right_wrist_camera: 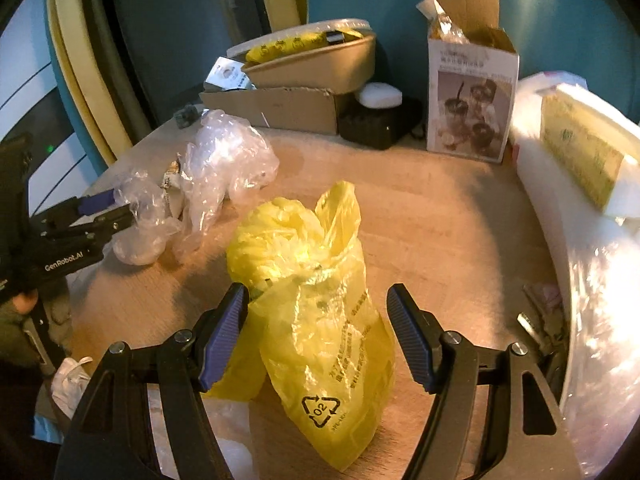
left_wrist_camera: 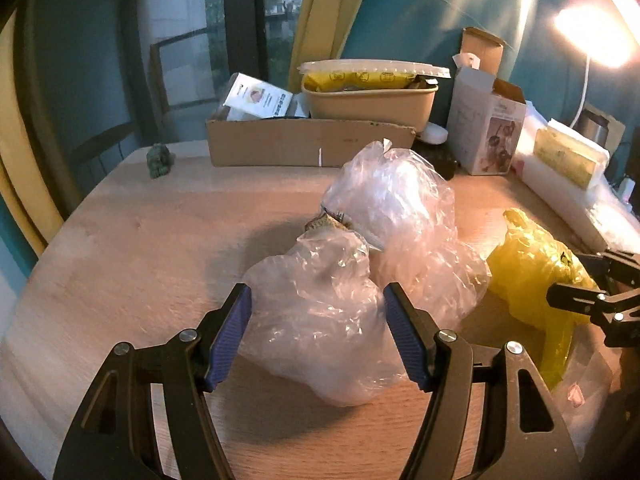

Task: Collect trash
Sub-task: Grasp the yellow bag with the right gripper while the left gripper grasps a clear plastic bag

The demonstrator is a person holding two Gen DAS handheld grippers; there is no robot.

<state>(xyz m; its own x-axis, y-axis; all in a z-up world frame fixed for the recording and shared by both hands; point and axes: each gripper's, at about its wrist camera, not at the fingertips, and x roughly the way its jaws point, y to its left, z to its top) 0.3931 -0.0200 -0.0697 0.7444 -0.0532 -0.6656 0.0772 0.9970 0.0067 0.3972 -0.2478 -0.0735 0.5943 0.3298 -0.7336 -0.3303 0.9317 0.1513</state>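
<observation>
A crumpled clear plastic bag lies on the wooden table, with a second, larger clear bag behind it. My left gripper is open, its jaws on either side of the near clear bag. A yellow plastic bag stands on the table to the right; it also shows in the left wrist view. My right gripper is open, its jaws on either side of the yellow bag. In the right wrist view the left gripper is at the clear bags.
At the back stand a cardboard tray with a beige food container, an opened white carton and a black box. White packaging lines the right edge. A small green figure sits far left.
</observation>
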